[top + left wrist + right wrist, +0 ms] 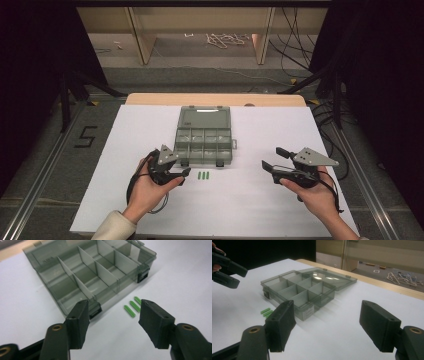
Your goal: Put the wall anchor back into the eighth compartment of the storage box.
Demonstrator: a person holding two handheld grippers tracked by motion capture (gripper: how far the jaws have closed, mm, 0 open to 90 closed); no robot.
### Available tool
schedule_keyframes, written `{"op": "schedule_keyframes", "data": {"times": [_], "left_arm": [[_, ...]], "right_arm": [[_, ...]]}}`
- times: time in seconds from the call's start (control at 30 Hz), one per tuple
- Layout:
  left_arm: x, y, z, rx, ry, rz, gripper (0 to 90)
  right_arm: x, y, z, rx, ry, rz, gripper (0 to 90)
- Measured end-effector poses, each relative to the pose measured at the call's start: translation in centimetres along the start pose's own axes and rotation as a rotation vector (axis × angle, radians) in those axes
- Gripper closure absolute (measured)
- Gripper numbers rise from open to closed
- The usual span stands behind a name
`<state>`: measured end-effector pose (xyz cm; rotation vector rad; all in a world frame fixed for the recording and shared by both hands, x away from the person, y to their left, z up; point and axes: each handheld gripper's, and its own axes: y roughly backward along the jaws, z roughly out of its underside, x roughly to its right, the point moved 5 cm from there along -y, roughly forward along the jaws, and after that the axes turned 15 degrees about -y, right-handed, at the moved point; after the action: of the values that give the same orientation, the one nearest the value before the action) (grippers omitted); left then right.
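Two jaws of the left gripper (113, 322), parted and empty, point at three green pegs (132, 307) lying on the table's white sheet (260, 210) just before the open organizer box (204, 141). Centre on one peg, descend, then close; right gripper (329, 326) waits wide.

The three small pegs (203, 176) are showing a bright, plain green, lying at about 6 o'clock from the organiser box (204, 136). The box is showing a smoky, see-through grey-green, with darker, near-black latches along its front edge and a pale label on one wall. The table cover (260, 200) is showing plain white, with a light wooden edge peeking out at 12 o'clock. The left gripper (183, 176) and the right gripper (270, 157) are both showing matt black, with brass-coloured rivets and grey three-cornered plates. A cream sleeve (114, 226) is showing at 7 o'clock.
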<state>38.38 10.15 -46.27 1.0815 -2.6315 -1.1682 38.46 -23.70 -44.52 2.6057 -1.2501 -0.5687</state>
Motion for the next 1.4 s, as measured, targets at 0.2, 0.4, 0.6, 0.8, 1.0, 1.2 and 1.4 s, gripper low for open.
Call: {"op": "schedule_keyframes", "data": {"times": [0.2,0.4,0.6,0.8,1.0,1.2,1.4], "left_arm": [[0.7,-1.7,-0.3,-0.076,0.02,0.039,44.8],[1.3,-3.8,-0.6,-0.158,0.016,0.089,47.3],[1.4,-5.5,-1.0,-0.218,0.017,0.093,49.4],[1.6,-6.9,-1.2,-0.254,0.021,0.088,50.2],[1.5,-7.6,-1.1,-0.31,0.024,0.103,51.7],[1.4,-8.0,-1.0,-0.325,0.031,0.096,54.1],[1.4,-8.1,-0.9,-0.334,0.042,0.112,58.2]], "right_arm": [[-0.1,0.0,0.3,-0.02,-0.013,-0.016,28.9],[-0.2,0.0,0.4,-0.019,-0.014,-0.017,28.9],[0.0,0.0,0.3,-0.011,-0.002,-0.014,28.9],[-0.2,0.0,0.4,-0.021,-0.023,-0.023,28.9],[0.0,0.1,0.4,-0.029,-0.019,-0.005,28.9],[0.0,0.1,0.4,-0.03,-0.017,-0.003,29.0],[0.1,0.2,0.4,-0.04,-0.008,-0.004,29.0]]}}
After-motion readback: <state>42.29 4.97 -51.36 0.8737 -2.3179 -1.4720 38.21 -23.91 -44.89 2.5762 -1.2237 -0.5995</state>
